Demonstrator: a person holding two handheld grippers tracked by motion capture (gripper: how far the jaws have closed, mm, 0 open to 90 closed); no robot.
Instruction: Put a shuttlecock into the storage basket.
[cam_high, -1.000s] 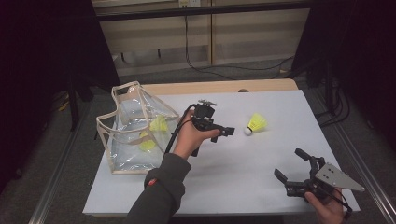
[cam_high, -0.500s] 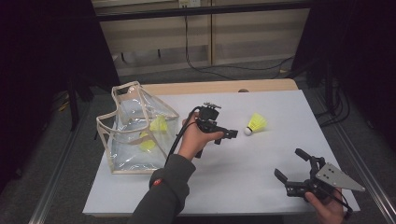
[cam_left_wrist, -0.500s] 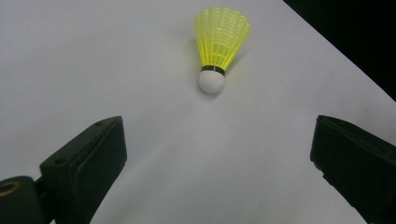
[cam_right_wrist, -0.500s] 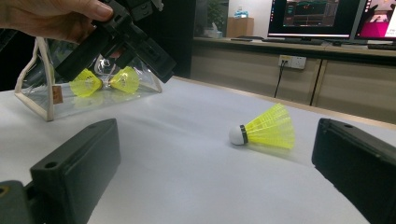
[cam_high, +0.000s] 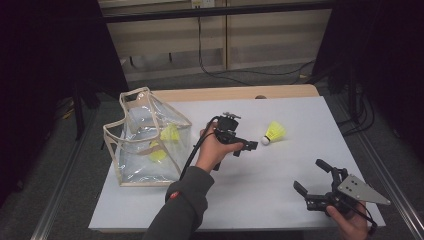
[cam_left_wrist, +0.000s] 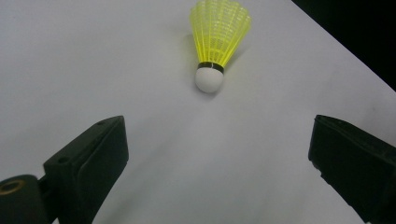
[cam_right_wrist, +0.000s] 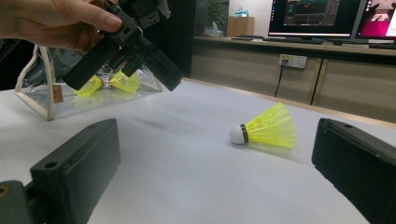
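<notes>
Bright overhead light on the table (cam_high: 280, 200), dark surroundings, soft shadows, slight blur.

Yellow shuttlecock (cam_high: 274, 132), white cork tip

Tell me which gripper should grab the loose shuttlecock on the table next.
Left. The left gripper is open and right beside the shuttlecock, cork end facing it. The right gripper is open too, but sits farther off near the table's front edge.
</notes>
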